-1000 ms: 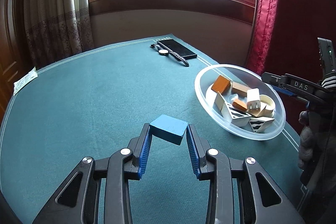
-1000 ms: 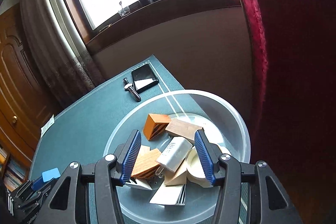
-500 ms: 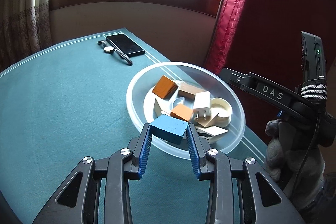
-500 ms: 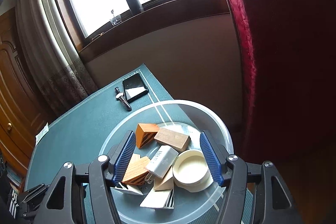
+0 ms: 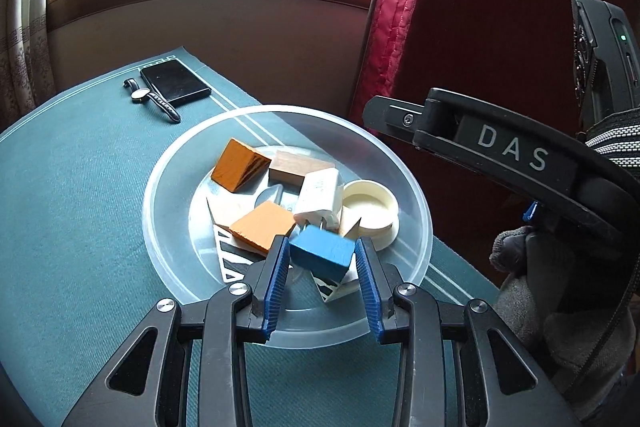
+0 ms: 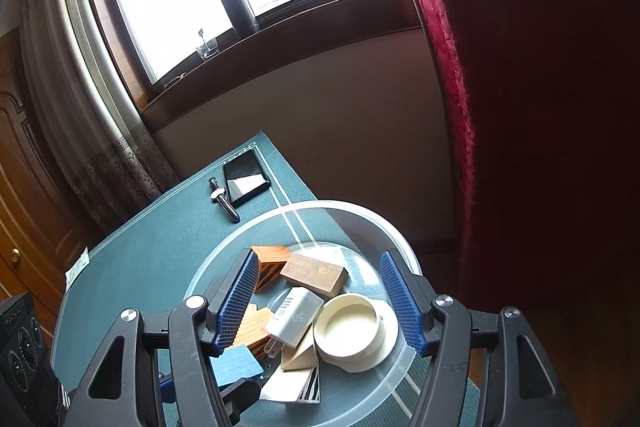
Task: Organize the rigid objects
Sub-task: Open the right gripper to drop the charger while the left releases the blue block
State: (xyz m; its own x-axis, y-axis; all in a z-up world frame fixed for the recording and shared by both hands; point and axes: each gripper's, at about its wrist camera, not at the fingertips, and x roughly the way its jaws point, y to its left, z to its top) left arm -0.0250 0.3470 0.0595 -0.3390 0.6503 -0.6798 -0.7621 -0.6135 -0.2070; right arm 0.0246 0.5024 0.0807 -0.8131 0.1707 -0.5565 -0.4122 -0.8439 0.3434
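Observation:
My left gripper (image 5: 322,277) is shut on a blue block (image 5: 322,253) and holds it above the near side of a clear plastic bowl (image 5: 160,171). The bowl holds several wooden blocks, a white charger (image 5: 318,195) and a cream round lid (image 5: 370,207). In the right wrist view my right gripper (image 6: 320,297) is open and empty above the same bowl (image 6: 394,239); the blue block (image 6: 236,363) shows at its lower left, with the charger (image 6: 294,315) and lid (image 6: 352,327) between the fingers' lines.
The bowl sits near the right edge of a green-covered table (image 5: 72,195). A black phone (image 5: 176,83) and a wristwatch (image 5: 150,99) lie at the far corner. A red curtain (image 5: 384,7) hangs to the right. The right gripper's body (image 5: 500,151) is beside the bowl.
My left gripper has carried the blue block rightward from over the bare cloth to above the bowl. My right gripper has risen slightly over the bowl and its jaws have widened.

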